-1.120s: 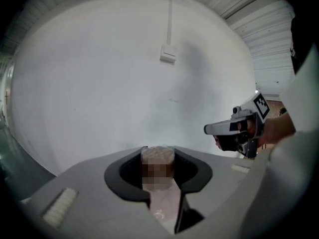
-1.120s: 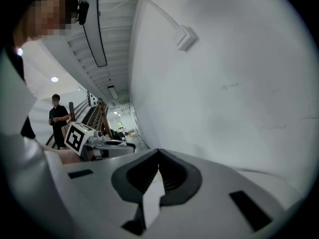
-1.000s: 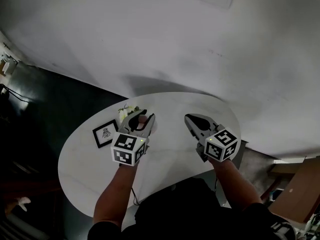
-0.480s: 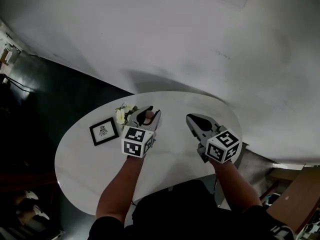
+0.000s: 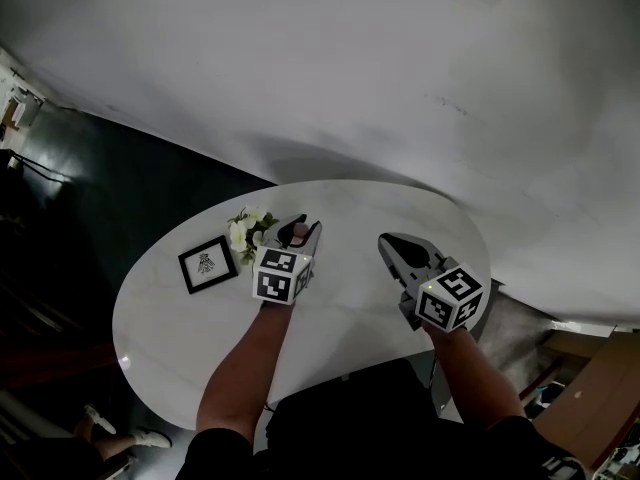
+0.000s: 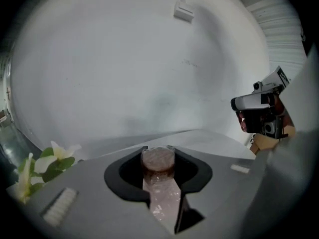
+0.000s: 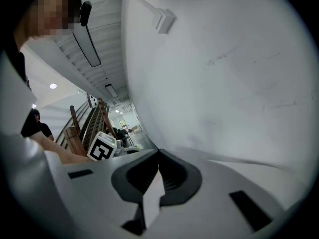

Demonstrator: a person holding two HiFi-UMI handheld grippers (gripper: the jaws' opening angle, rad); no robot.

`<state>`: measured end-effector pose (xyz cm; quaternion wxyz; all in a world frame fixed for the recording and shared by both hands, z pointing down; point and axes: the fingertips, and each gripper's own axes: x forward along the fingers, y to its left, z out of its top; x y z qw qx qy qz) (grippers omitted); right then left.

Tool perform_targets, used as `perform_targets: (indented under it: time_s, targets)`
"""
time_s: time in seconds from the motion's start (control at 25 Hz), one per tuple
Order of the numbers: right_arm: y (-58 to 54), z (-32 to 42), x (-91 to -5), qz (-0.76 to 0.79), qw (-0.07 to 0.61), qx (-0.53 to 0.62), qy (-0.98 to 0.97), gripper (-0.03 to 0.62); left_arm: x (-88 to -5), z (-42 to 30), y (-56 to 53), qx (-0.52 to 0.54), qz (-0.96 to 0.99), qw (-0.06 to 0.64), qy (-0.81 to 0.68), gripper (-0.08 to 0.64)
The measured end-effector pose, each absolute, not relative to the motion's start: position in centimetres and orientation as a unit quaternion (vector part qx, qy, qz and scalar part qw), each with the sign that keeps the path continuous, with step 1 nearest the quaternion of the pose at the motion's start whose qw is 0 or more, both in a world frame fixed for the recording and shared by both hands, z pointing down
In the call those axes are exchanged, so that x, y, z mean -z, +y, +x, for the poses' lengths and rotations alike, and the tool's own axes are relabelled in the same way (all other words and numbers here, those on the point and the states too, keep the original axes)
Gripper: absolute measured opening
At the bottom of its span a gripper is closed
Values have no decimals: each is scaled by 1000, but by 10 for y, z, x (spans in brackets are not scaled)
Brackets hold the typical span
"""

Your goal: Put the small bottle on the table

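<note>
My left gripper [image 5: 298, 226] is shut on the small bottle [image 5: 297, 234], a clear bottle with a brownish-pink cap. It holds the bottle over the white round table [image 5: 340, 308], just right of the flowers. In the left gripper view the bottle [image 6: 158, 164] stands upright between the jaws, cap towards the tips. How high it is above the tabletop does not show. My right gripper [image 5: 386, 239] hovers over the right half of the table with its jaws together and nothing in them. In its own view the right gripper [image 7: 158, 154] shows only a thin slit between the jaws.
A small black picture frame [image 5: 208, 264] lies on the table's left part, with white flowers [image 5: 244, 230] beside it; the flowers [image 6: 37, 167] also show at the left gripper view's left. A white wall rises behind the table. A dark floor lies to the left.
My left gripper, still holding the bottle, has moved forward and a little right, closer to the flowers. The right gripper has hardly moved.
</note>
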<state>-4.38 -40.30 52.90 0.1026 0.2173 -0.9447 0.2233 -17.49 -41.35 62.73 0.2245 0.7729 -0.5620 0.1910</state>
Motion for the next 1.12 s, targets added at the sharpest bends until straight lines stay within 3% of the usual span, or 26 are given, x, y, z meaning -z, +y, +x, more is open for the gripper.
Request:
perform_targets:
  time_s: [1.12]
  targets:
    - [-400, -19, -539, 250, 96, -235, -934, 11, -663, -142, -427, -243, 784, 218, -528, 137]
